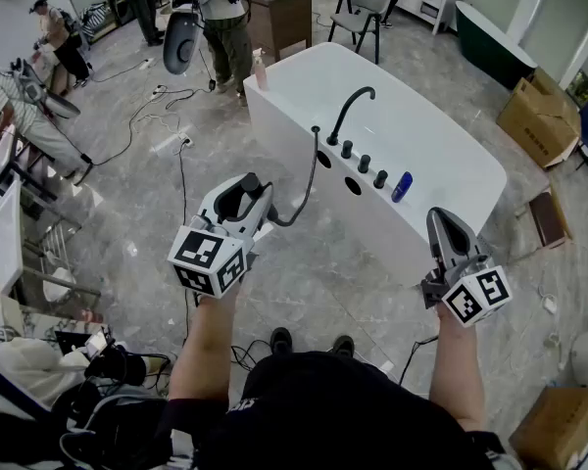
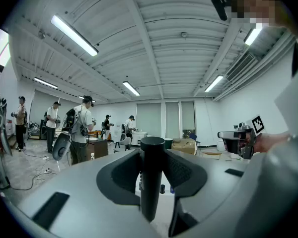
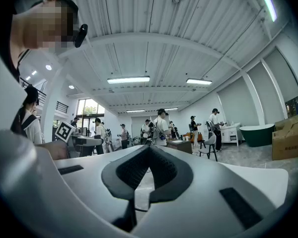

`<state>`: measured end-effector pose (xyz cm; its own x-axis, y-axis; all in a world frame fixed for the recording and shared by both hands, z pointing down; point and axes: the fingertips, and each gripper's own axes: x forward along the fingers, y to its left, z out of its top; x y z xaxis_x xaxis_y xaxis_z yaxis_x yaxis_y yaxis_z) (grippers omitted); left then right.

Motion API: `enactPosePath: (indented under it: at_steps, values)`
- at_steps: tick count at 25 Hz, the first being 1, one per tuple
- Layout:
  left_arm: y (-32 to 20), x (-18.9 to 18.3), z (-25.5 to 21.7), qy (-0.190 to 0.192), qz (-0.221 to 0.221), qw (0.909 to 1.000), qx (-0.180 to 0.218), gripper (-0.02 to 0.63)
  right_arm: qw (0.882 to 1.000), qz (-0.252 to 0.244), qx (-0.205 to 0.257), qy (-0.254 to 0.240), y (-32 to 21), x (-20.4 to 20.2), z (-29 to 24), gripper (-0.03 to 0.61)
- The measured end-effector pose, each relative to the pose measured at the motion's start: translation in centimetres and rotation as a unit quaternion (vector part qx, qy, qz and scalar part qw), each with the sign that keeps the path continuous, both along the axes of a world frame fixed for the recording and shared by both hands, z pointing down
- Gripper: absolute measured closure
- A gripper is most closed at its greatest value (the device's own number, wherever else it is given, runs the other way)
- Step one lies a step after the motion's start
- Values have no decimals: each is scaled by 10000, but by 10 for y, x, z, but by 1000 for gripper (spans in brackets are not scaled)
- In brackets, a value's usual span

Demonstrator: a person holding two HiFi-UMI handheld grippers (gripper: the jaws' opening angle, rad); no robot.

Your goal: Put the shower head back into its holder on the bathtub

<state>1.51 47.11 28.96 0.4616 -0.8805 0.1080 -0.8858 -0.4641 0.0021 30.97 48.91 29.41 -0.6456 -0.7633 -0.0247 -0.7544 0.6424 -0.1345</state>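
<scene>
Head view: L gripper (image 1: 243, 199) at 7 o'clock of bathtub (image 1: 274, 81); black hose (image 1: 309, 179) runs from it up to tub rim. R gripper (image 1: 449, 225) at tub's 5 o'clock.
L gripper view: jaws clamp shower head (image 2: 151, 175) handle, upright.
R gripper view: jaws together, nothing between.

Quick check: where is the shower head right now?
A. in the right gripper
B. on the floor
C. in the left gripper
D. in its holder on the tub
C: the left gripper is clamped on the black shower head, and its hose trails to the tub. The right gripper is shut and empty.
</scene>
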Motion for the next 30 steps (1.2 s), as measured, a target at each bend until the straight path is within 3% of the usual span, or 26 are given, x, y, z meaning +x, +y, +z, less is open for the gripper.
enactPosePath:
  at_steps: [12, 21, 30]
  values:
    - [3, -39, 8, 73, 155, 9998, -89, 469, 10000, 15, -47, 74, 8, -50, 3, 568]
    - [9, -85, 23, 185, 382, 9990, -119, 469, 9998, -130, 35, 149, 24, -114, 3, 566]
    - [0, -110, 38, 328, 469, 9978, -328, 469, 9991, -174, -384, 49, 30, -150, 20, 565]
